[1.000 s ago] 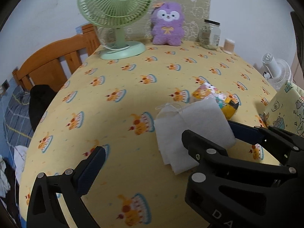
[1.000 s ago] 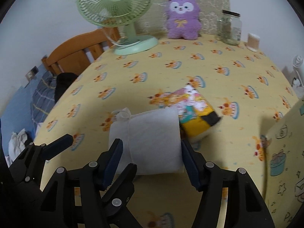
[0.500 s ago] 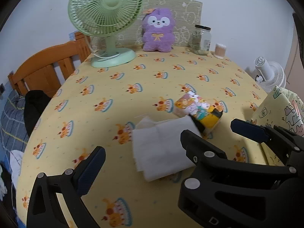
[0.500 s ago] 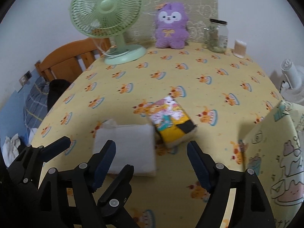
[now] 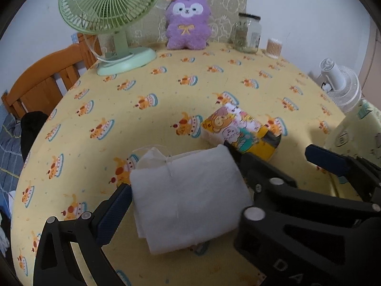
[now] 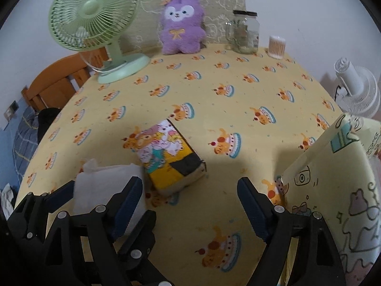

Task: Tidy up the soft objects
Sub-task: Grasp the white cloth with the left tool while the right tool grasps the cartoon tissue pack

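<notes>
From my left wrist camera, the left gripper [image 5: 181,186] has its fingers apart on either side of the folded white cloth [image 5: 190,195], which lies flat on the yellow tabletop [image 5: 166,100]; the near finger sits just beside the cloth's edge, and I cannot tell whether either one touches it. A cartoon-printed tissue pack [image 5: 240,131] lies just behind the cloth, and a purple plush [image 5: 187,21] sits at the far edge between a green fan [image 5: 109,7] and a glass jar [image 5: 247,33]. From my right wrist camera, the right gripper [image 6: 190,190] has just been opening, its fingers wide apart with nothing between them, over bare tabletop just in front of the pack [image 6: 169,155]. The cloth [image 6: 104,188] lies to its left, and a printed bag [image 6: 333,190] stands at right.
</notes>
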Action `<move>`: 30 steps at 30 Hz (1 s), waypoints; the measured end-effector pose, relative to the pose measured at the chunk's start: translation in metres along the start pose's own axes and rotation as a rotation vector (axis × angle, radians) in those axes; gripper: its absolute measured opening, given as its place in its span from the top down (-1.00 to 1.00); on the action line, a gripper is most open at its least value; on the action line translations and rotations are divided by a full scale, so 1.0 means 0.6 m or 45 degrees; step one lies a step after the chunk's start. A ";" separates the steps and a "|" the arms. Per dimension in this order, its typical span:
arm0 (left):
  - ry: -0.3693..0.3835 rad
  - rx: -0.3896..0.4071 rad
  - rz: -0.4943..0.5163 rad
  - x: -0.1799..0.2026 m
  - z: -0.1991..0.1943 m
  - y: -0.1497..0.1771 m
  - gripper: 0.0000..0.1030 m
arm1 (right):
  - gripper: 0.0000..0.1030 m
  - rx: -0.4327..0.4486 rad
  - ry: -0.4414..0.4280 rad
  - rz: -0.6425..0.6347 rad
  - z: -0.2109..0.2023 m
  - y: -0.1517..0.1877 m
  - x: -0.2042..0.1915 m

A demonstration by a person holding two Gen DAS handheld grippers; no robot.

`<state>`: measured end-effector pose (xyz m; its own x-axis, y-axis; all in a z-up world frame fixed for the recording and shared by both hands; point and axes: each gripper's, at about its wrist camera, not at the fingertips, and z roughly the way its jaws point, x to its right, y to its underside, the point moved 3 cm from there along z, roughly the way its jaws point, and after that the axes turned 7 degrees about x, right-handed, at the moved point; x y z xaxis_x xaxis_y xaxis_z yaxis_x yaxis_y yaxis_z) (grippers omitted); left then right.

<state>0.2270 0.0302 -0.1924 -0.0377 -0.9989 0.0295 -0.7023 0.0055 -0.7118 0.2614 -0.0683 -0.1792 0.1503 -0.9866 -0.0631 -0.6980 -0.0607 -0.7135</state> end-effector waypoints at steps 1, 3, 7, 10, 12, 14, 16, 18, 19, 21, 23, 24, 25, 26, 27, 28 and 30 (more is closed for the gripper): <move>0.007 -0.015 -0.005 0.001 0.004 0.001 -0.99 | -0.64 -0.007 0.000 0.007 0.003 0.001 0.002; 0.009 -0.034 -0.011 0.000 0.008 0.002 -0.99 | -0.64 -0.020 -0.002 0.016 0.008 0.002 0.003; 0.001 -0.014 0.002 0.002 0.002 0.002 -0.74 | -0.64 -0.028 -0.007 0.012 0.013 0.003 0.001; 0.002 0.012 -0.004 0.000 -0.004 0.001 -0.26 | -0.64 -0.006 -0.005 -0.009 0.009 0.000 -0.004; -0.009 0.021 -0.016 -0.004 -0.007 -0.002 0.07 | -0.64 -0.002 -0.012 -0.019 0.007 0.000 -0.007; -0.017 0.020 -0.023 -0.008 -0.007 -0.003 0.27 | -0.65 0.008 -0.014 -0.024 0.003 -0.001 -0.011; -0.027 0.020 -0.035 -0.015 -0.008 -0.004 0.41 | -0.65 0.018 -0.013 -0.034 0.000 -0.002 -0.016; -0.038 0.022 -0.037 -0.019 -0.009 -0.004 0.46 | -0.65 0.026 -0.011 -0.044 -0.001 -0.003 -0.020; -0.046 0.024 -0.035 -0.021 -0.009 -0.005 0.49 | -0.65 0.029 -0.012 -0.050 -0.001 -0.004 -0.024; -0.072 0.035 -0.028 -0.027 -0.012 -0.007 0.49 | -0.65 0.037 -0.010 -0.059 -0.002 -0.007 -0.028; -0.083 0.044 -0.028 -0.030 -0.014 -0.010 0.49 | -0.65 0.049 -0.012 -0.063 -0.004 -0.011 -0.032; -0.087 0.051 -0.028 -0.033 -0.015 -0.012 0.49 | -0.65 0.057 -0.012 -0.066 -0.005 -0.013 -0.035; -0.093 0.057 -0.026 -0.035 -0.017 -0.014 0.49 | -0.65 0.066 -0.010 -0.071 -0.007 -0.016 -0.037; -0.097 0.060 -0.025 -0.036 -0.017 -0.015 0.49 | -0.65 0.073 -0.007 -0.078 -0.007 -0.018 -0.038; -0.102 0.063 -0.023 -0.038 -0.017 -0.017 0.49 | -0.65 0.077 -0.003 -0.083 -0.008 -0.020 -0.039; -0.105 0.065 -0.022 -0.039 -0.017 -0.018 0.49 | -0.65 0.081 0.003 -0.089 -0.007 -0.022 -0.040; -0.110 0.064 -0.022 -0.044 -0.015 -0.020 0.50 | -0.71 0.083 0.017 -0.099 -0.004 -0.025 -0.041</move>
<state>0.2297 0.0570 -0.1785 0.0371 -0.9992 -0.0172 -0.6656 -0.0119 -0.7462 0.2667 -0.0436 -0.1652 0.1924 -0.9813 0.0032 -0.6374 -0.1275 -0.7599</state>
